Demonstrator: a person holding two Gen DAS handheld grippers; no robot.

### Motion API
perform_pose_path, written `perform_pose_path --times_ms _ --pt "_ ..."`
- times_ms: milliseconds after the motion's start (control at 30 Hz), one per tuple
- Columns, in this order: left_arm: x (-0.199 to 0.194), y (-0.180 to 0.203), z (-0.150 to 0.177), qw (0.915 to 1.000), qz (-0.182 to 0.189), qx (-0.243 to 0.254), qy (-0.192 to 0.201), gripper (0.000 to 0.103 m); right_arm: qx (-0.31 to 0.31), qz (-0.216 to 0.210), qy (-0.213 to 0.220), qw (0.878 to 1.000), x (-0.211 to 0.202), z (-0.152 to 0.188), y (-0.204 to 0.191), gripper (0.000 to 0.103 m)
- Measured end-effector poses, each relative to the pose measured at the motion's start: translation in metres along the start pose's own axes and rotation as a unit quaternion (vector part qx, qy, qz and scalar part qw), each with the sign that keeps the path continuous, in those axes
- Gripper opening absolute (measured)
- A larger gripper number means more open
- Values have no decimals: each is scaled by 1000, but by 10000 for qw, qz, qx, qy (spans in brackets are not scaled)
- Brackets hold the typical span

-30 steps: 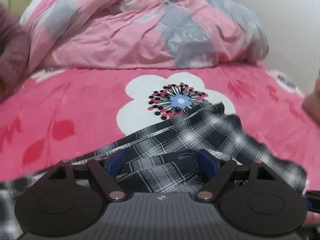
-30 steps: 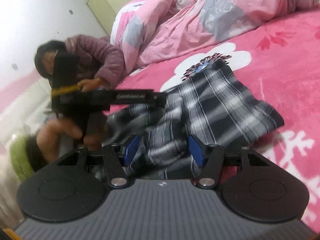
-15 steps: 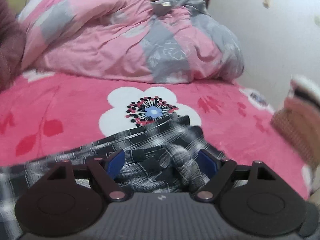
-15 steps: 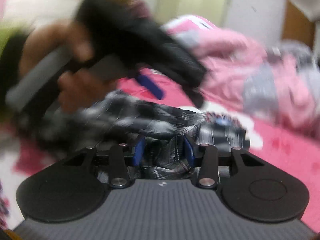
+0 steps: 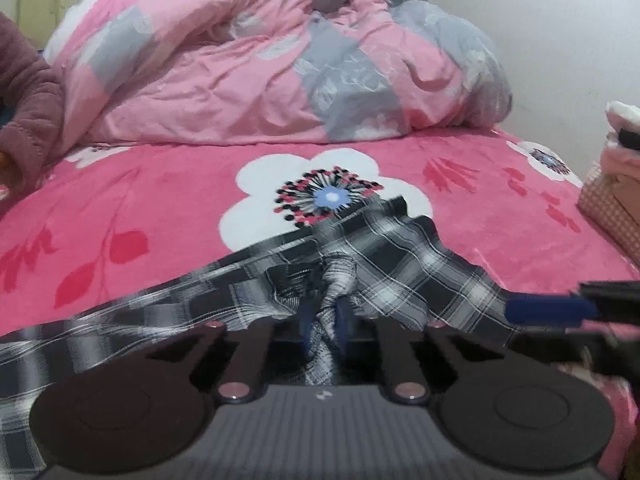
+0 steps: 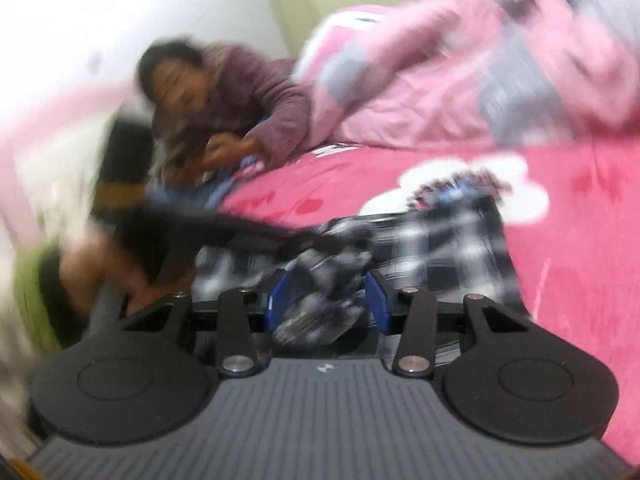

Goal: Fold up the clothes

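Two hand-held grippers are working one black-and-white plaid garment (image 5: 404, 264) on a pink floral bedspread (image 5: 132, 196), just below its big white flower print. The left gripper (image 5: 325, 324) is pinching a bunched ridge of the plaid, its blue pads pressed almost together on the cloth. The right gripper (image 6: 326, 300) is straddling another gathered clump, its pads standing noticeably apart with fabric between them (the right wrist view is badly smeared by motion, so whether it is truly gripping cannot be told). The garment is lying partly spread, one edge running off toward the lower left of the left wrist view, the middle rumpled rather than flat. A pink-and-grey quilt (image 5: 280, 60) is heaped at the head of the bed, and a person in a mauve fleece top (image 6: 256, 96) is leaning on the bed's far side, well apart from the garment. Judging from the bunching, a clean fold here is calling for both holds to be firm and level, the cloth drawn taut between them, and the lifted edge laid squarely over the flat part so that wrinkles are not trapped.
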State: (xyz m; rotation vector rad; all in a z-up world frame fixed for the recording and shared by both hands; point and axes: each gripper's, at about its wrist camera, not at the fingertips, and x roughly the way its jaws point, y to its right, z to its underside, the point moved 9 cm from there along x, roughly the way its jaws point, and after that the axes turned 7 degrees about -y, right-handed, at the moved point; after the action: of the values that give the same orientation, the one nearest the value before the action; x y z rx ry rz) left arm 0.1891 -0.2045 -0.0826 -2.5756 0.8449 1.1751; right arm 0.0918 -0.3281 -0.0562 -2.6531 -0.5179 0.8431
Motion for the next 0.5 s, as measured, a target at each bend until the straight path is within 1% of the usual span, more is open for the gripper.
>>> perform_pose_path --times_ms 67,200,233,333,400,500 --pt "-10 -5 1 9997 7 -236 13 8 151 -97 -192 9997 11 -2 6 37" --pt "-39 -15 7 9983 -113 -563 128 8 426 -280 -582 9970 35 -6 16 34" --pt "-45 -17 8 9979 -134 -612 155 8 495 -326 -680 9959 40 -7 18 32" --pt "-61 -21 11 9968 -201 -732 231 8 701 -463 -971 9917 57 -10 25 31" --pt "-66 -22 11 9967 -210 -735 274 8 838 -553 -1165 9881 68 -12 30 31" --pt "-68 -21 10 9964 -190 -761 321 8 877 -581 -1470 9835 88 -8 28 31"
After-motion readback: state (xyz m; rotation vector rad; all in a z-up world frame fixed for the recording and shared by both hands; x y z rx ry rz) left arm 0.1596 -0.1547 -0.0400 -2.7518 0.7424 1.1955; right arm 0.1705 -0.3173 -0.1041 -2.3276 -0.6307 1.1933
